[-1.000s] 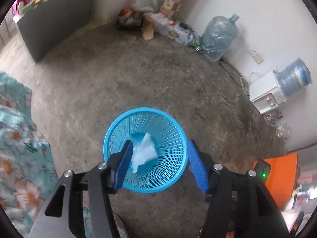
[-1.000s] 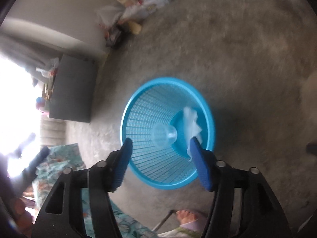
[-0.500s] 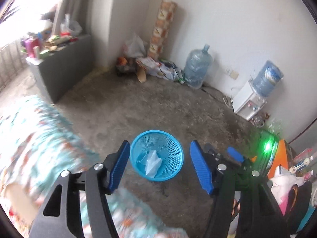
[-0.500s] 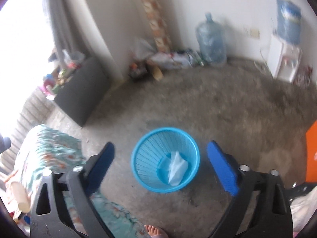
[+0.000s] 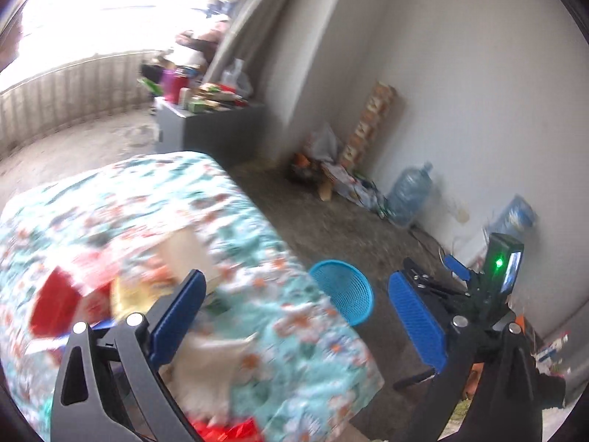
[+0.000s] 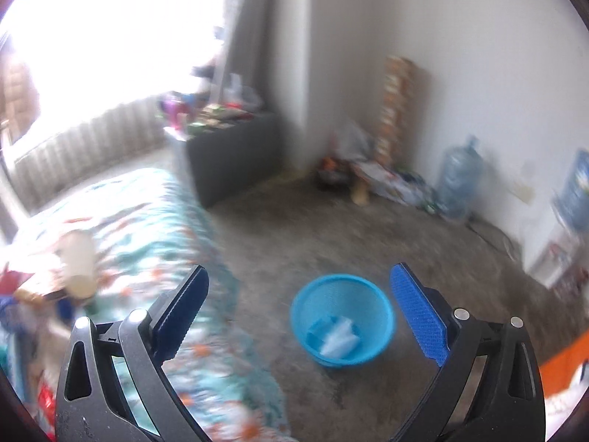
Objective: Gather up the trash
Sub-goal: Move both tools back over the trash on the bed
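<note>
A blue mesh basket stands on the concrete floor with crumpled white plastic in it; it also shows in the left wrist view beside the table. My left gripper is open and empty above a table with a floral cloth. Blurred trash lies on it: a red wrapper, a pale cup or tube and white paper. My right gripper is open and empty, high above the floor between table and basket. It shows in the left wrist view too.
A grey cabinet with clutter stands by the bright window. A pile of bags and boxes, a water jug and a dispenser line the far wall. An orange box sits at right.
Both grippers have risen and swung left from above the basket towards the cloth-covered table. The basket now looks small and far. Both stay open and empty.
</note>
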Demonstrator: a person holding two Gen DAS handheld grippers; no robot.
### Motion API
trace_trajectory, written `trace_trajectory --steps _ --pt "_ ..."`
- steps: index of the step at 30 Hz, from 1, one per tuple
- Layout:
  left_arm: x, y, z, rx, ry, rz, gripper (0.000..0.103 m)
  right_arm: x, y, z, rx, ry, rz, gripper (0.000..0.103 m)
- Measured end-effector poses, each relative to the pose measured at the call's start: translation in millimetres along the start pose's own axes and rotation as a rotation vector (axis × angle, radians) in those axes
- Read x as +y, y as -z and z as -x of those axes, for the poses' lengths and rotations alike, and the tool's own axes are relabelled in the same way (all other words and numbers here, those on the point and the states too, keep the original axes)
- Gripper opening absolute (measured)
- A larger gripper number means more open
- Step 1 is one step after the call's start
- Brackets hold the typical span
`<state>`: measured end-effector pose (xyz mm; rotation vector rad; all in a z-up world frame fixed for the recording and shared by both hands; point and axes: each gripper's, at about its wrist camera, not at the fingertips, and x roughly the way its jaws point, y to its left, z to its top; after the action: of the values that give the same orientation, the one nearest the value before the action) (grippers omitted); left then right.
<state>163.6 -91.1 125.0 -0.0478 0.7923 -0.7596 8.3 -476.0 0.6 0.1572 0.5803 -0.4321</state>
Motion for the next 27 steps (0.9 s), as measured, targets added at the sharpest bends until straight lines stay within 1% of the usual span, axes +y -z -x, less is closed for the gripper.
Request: trace_trajectory --steps 1,3,5,7,8,11,13,15,17,19,20,22,23,26,27 --pt "9 7 13 -0.014 -0.02 0.017 0.097 3 0 7 -0.014 -0.046 0.006 0.095" --pt "25 19 34 -0.036 -0.048 0.045 0.097 6 1 19 -0.045 -0.168 -0.008 0.095" --pt "46 36 55 -0.051 -0.078 0.078 0.097 11 2 28 -0.055 -0.273 -0.022 0.095" --pt "58 47 69 -0.071 -0.078 0.105 0.097 21 4 34 -0.041 -0.36 -0.011 0.095" --pt "67 59 81 -0.093 -0.09 0.131 0.097 26 6 36 -0.028 -0.398 -0.004 0.095" --pt "83 84 103 -0.146 -0.102 0.169 0.097 42 9 37 0.033 -0.52 0.03 0.095" --pt "94 100 112 -0.171 -0.114 0.18 0.097 58 11 37 0.095 -0.59 0.051 0.095" --pt "100 114 117 -0.178 -0.134 0.174 0.097 71 22 34 0.185 -0.66 0.063 0.095" --pt "105 128 118 -0.179 -0.153 0.171 0.097 80 36 26 0.294 -0.751 0.061 0.092" --pt "109 141 119 -0.181 -0.151 0.181 0.097 96 58 24 0.42 -0.834 0.039 0.085" --pt "110 145 117 -0.176 -0.146 0.184 0.097 101 68 19 0.485 -0.867 0.027 0.083" --pt "110 156 112 -0.156 -0.134 0.181 0.097 115 89 17 0.582 -0.903 0.012 0.077" --pt "110 159 111 -0.152 -0.134 0.176 0.097 120 98 13 0.626 -0.91 0.007 0.075" --pt "105 172 101 -0.135 -0.138 0.155 0.097 133 118 7 0.72 -0.926 -0.015 0.069" --pt "104 175 97 -0.128 -0.136 0.154 0.097 137 122 4 0.747 -0.929 -0.028 0.066"
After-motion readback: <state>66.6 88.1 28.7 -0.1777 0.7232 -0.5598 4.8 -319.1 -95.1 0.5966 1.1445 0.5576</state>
